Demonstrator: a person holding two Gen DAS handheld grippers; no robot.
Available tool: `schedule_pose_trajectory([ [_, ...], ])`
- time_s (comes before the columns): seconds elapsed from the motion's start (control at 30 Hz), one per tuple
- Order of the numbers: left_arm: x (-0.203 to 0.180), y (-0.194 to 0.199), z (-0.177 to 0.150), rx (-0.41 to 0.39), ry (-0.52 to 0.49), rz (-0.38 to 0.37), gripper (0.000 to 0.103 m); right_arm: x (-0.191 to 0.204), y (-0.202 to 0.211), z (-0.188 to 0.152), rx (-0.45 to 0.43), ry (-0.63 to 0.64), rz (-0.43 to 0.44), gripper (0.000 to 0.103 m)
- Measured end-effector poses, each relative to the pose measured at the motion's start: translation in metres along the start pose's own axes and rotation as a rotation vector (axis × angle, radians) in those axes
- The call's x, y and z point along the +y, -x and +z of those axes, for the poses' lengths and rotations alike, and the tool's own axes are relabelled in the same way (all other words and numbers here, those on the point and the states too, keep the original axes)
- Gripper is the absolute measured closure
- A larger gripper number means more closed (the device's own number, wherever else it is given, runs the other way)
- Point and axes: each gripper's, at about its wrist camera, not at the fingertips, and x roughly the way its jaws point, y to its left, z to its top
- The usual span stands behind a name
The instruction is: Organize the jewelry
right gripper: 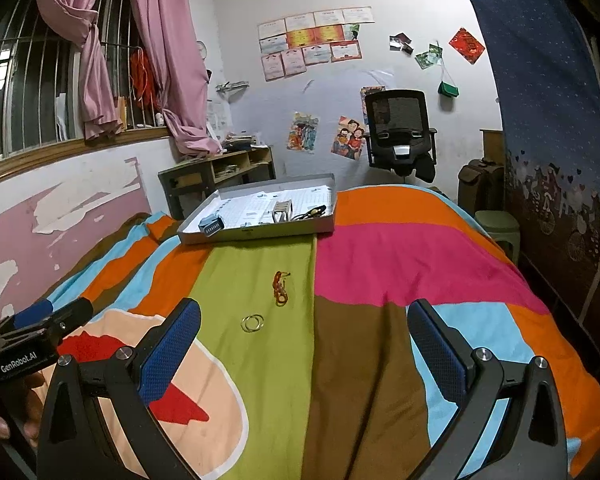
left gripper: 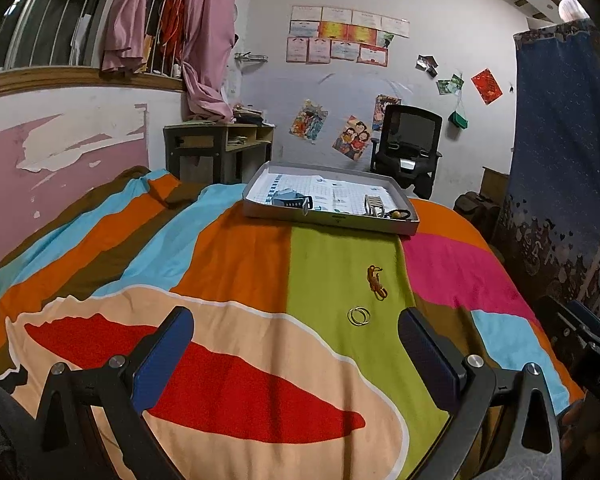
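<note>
Both wide-open grippers, left gripper [left gripper: 296, 344] and right gripper [right gripper: 304, 340], hover near the rings [right gripper: 253, 323].

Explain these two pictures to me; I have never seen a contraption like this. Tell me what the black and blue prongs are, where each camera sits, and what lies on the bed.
A person holds a pair of tongs in each hand; each carries a camera looking along its blue pads. One picture is from the left tongs, the other from the right tongs. Both are open and hold nothing. On the striped blanket lie two rings and a reddish bracelet. Beyond them a shallow tray already holds some pieces.
</note>
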Motion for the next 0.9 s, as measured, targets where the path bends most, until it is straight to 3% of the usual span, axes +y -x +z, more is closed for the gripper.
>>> schedule_pose_trajectory([
  [0.43, -0.009, -0.035, 0.016, 0.033, 0.021, 0.013, 0.000, 0.004, -0.037, 0.052, -0.047, 0.144, 0.032, 0.001],
  [0.67, -0.014, -0.076, 0.035, 0.026, 0.055, 0.025, 0.000, 0.008, -0.082, 0.089, -0.088, 0.186, 0.073, 0.001],
  [0.9, -0.019, -0.133, 0.032, 0.088, 0.056, -0.015, 0.000, 0.009, -0.152, 0.089, 0.015, 0.183, 0.199, 0.004],
])
